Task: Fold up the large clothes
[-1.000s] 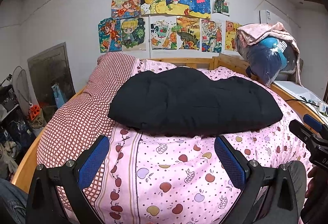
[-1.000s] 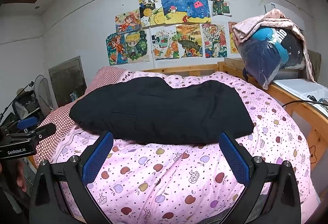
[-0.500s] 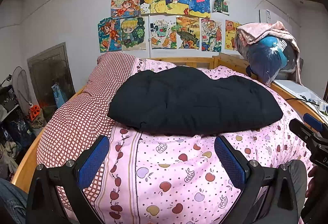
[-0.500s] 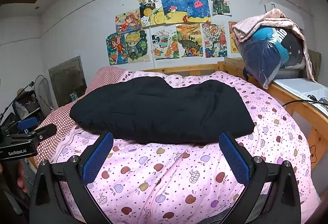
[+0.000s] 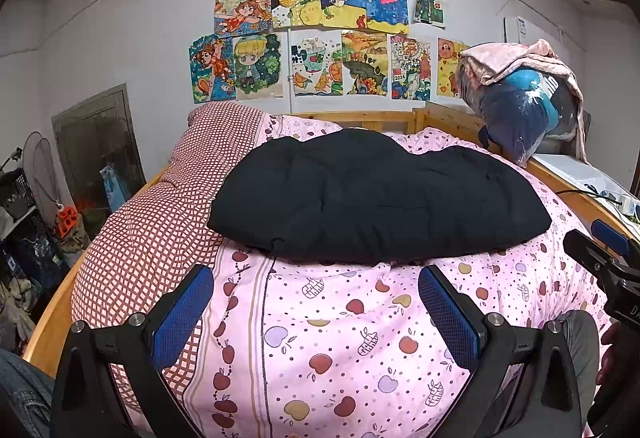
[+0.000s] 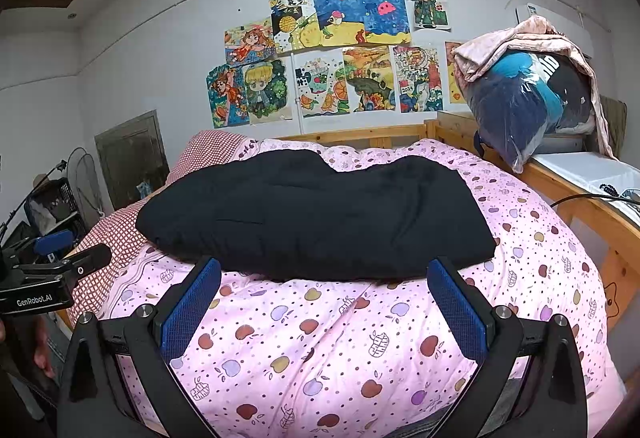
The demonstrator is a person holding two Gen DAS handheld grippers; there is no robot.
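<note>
Quilted black garment (image 5: 376, 193) lies folded, lumpy, on the apple-print quilt (image 5: 332, 338); both grippers' ribbed blue fingers (image 5: 182, 312) spread empty.

There was one black garment (image 5: 376, 193), one quilt (image 5: 344, 322), two grippers (image 5: 316, 312) (image 6: 324, 304), and eleven drawings (image 5: 320, 49).

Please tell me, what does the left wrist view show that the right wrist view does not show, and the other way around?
Only the left wrist view shows the orange object on the floor left of the bed, and the right gripper at its right edge.

Only the right wrist view shows the star mark on the wooden bed frame, and the left gripper with its GenRobot.AI label.

Both show the black garment lying on the pink apple-print quilt, the drawings on the wall, and open jaws holding nothing.
</note>
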